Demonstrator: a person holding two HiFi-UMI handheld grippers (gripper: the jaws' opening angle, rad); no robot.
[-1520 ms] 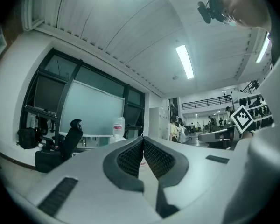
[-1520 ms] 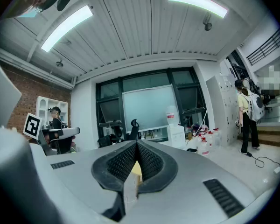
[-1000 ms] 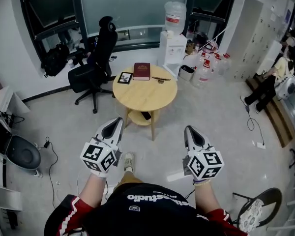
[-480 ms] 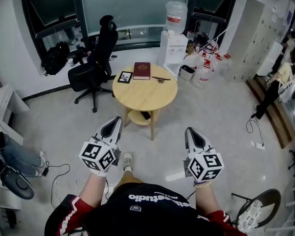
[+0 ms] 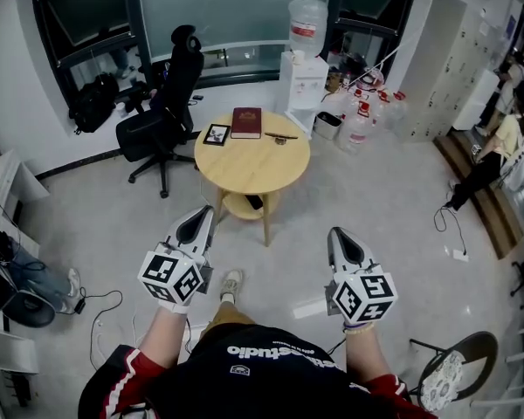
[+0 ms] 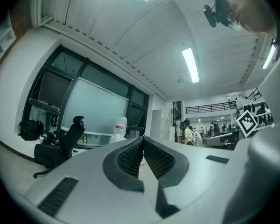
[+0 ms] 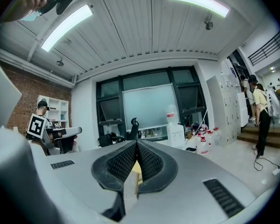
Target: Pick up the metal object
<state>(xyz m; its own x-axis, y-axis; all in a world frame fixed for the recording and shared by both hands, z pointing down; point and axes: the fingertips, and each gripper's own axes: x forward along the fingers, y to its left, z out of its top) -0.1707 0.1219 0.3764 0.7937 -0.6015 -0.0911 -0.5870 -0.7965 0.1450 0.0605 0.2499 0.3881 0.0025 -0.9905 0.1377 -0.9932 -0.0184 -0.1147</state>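
Wooden table (image 5: 253, 171) holds the metal object (image 5: 281, 140) at its far edge beside a red book (image 5: 246, 122); left gripper (image 5: 210, 211) and right gripper (image 5: 334, 231), both jaws closed, empty.

Left gripper (image 6: 143, 137) is holding its jaws together, empty. Black office chair (image 6: 60, 146) is standing left of the water dispenser (image 6: 120, 127).

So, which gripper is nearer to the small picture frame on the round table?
Left. In the head view the left gripper hangs almost straight below the picture frame, short of the table; the right gripper is off to its right, farther away.
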